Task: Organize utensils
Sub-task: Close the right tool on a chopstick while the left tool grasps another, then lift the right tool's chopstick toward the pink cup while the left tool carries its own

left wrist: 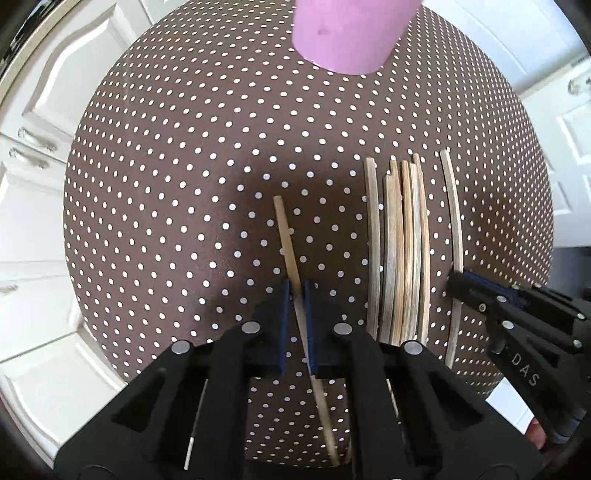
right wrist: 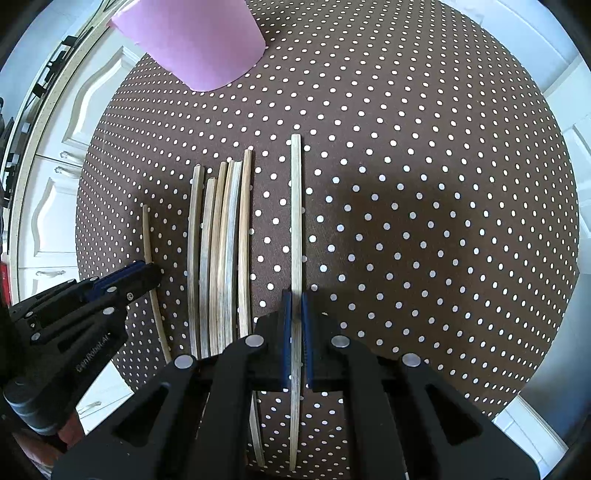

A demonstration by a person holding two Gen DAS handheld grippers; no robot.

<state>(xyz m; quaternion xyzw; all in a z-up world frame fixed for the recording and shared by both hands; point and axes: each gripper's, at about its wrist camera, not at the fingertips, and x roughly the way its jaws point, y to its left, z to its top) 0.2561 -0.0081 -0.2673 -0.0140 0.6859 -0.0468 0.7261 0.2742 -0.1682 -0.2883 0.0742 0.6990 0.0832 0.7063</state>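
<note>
Several wooden chopsticks lie in a tight row [left wrist: 400,254] on the brown polka-dot tablecloth [left wrist: 184,184]; the row also shows in the right wrist view [right wrist: 219,258]. My left gripper [left wrist: 297,291] is shut on a single chopstick [left wrist: 286,236] left of the row. My right gripper [right wrist: 295,295] is shut on another single chopstick [right wrist: 296,206] right of the row; it shows in the left wrist view [left wrist: 455,221]. A pink cup [left wrist: 347,33] stands at the far side, also in the right wrist view [right wrist: 199,40].
White cabinet doors [left wrist: 33,177] surround the round table on the left and right. The table edge curves close behind both grippers. The tablecloth [right wrist: 443,221] right of the right gripper is bare.
</note>
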